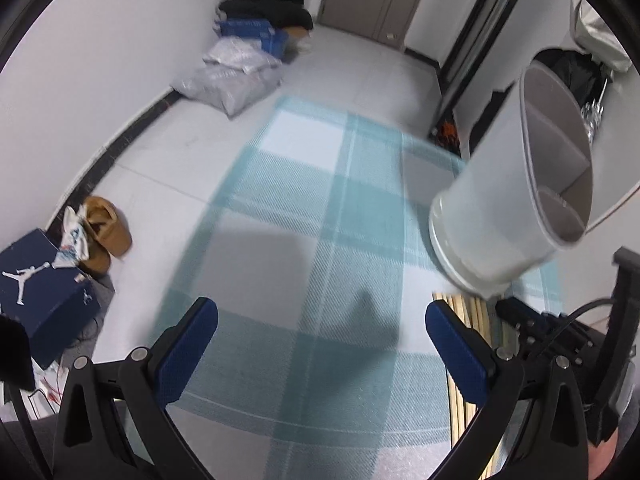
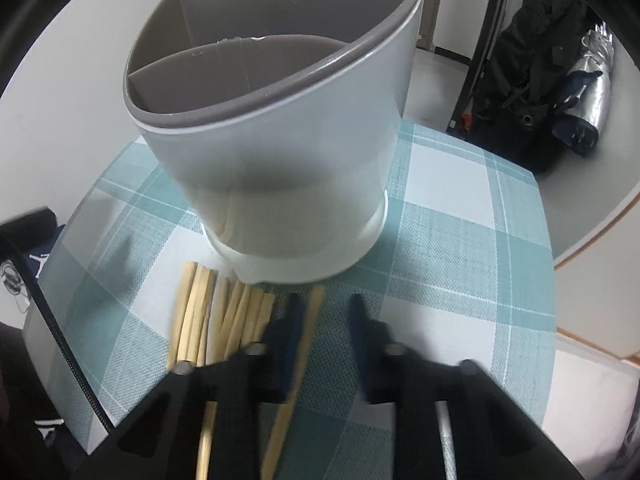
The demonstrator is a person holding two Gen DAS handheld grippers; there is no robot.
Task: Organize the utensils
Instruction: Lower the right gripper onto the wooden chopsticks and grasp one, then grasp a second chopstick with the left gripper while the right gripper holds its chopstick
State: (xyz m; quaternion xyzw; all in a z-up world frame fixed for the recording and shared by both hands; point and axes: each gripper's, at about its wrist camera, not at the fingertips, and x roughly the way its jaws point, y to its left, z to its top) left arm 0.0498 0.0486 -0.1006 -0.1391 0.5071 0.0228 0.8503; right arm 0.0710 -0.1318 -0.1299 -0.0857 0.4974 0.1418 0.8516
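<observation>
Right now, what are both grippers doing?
Left gripper: open, empty.
Right gripper: open, a chopstick between its jaws, not pinched.

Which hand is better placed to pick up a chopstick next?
Right. The right fingers flank a chopstick beside the holder; the left fingers stand open with only cloth between them.

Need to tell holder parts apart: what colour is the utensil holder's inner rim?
Grey-brown, against a white outer wall; the utensil holder's rim shows best in the right wrist view.
</observation>
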